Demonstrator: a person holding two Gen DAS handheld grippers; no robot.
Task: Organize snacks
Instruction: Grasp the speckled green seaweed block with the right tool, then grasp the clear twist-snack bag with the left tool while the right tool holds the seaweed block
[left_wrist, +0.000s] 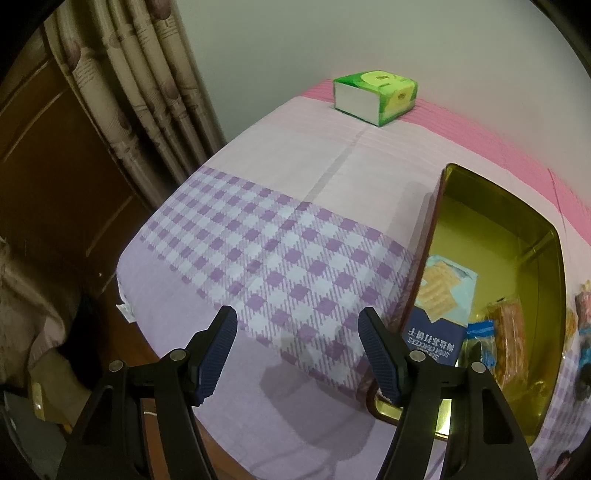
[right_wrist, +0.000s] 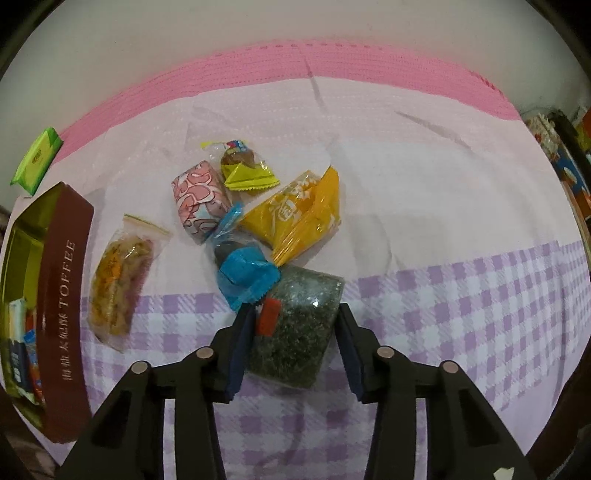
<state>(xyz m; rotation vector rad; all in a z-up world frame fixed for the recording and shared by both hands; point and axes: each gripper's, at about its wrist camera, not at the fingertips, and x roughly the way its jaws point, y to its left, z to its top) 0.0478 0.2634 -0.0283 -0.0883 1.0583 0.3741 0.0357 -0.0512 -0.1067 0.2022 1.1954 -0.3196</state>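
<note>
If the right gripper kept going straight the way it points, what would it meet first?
Most likely the dark green seaweed packet, which already lies between the right gripper's fingers on the checked cloth. The pads do not clearly press it yet. Depth is hard to judge through the fisheye.

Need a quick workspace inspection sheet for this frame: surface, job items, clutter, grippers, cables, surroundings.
Surface: bed cloth, purple check and pale pink, pink band at far edge.
Job's things: open toffee tin holding a cracker pack and other packets; loose snacks beside it, including dark green packet, yellow packet, blue packet.
Clutter: green tissue pack.
Grippers: left gripper open over bare cloth; right gripper astride the dark green packet, contact unclear.
Cables: nothing seen.
Surroundings: curtain, white wall, wooden door.
</note>
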